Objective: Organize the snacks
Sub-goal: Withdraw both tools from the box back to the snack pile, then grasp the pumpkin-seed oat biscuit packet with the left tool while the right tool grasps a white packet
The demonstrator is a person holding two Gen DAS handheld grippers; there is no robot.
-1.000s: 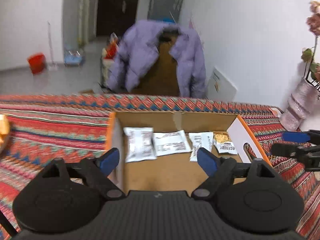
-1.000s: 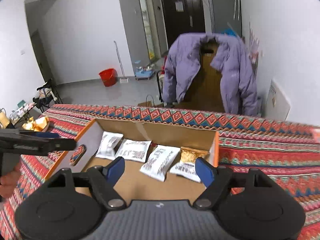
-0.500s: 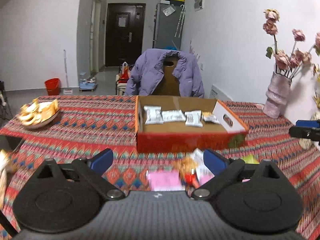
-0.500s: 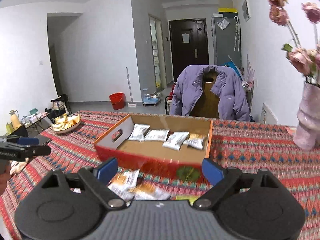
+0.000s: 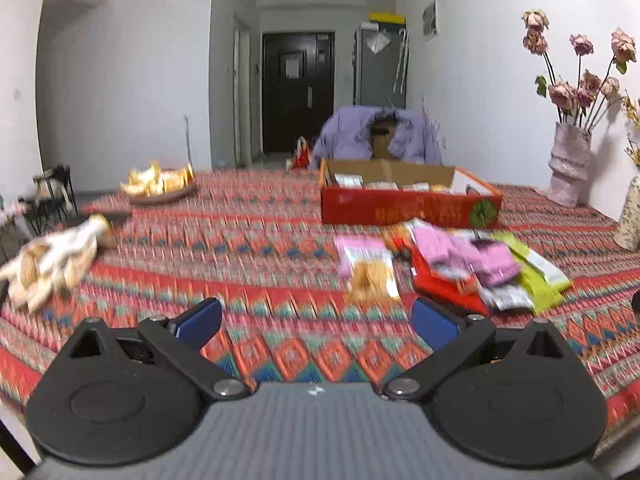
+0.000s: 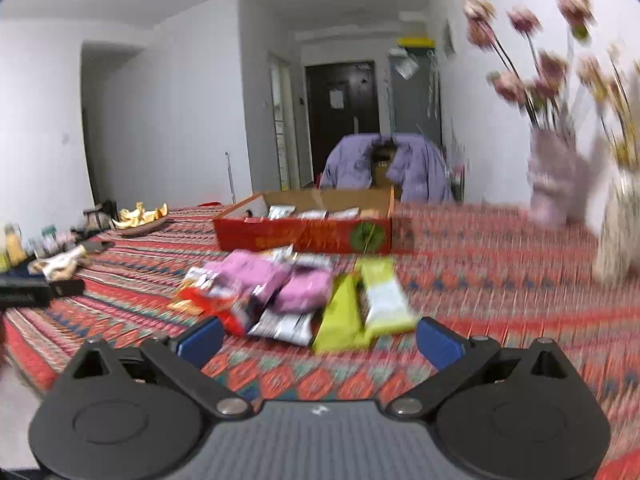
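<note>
The red cardboard box (image 5: 408,210) stands on the table's patterned red cloth (image 5: 248,248), its top open, and a row of small white snack packets (image 5: 376,184) lies along its inner floor. In front of the box, on the near side, a loose heap of snacks (image 5: 460,268) is spread on the cloth: pink packets (image 5: 464,252), a red packet (image 5: 444,288), yellow-green bars (image 5: 536,272) at the heap's right edge, and a pink-topped packet showing orange biscuits (image 5: 366,268) at its left edge. The right wrist view shows the same heap (image 6: 296,296) in front of the box (image 6: 308,232), blurred.

The left gripper (image 5: 316,320) hangs over bare cloth on the near side of the heap, well apart from the box, its jaws opening wide with nothing between them. The right gripper (image 6: 316,340) sits just short of the yellow-green bars (image 6: 368,304), its jaws also opening and spread wide; the nearest packets lie ahead of the blue pads (image 6: 438,342), not between them.

Left of the box, farther across the cloth, a shallow dish of yellow pieces (image 5: 160,188) rests (what they are is too blurred to tell). Right of the box a pale vase with dried pink roses (image 5: 570,168) stands near the wall. Behind the box a purple jacket (image 5: 380,136) hangs over a chair.
</note>
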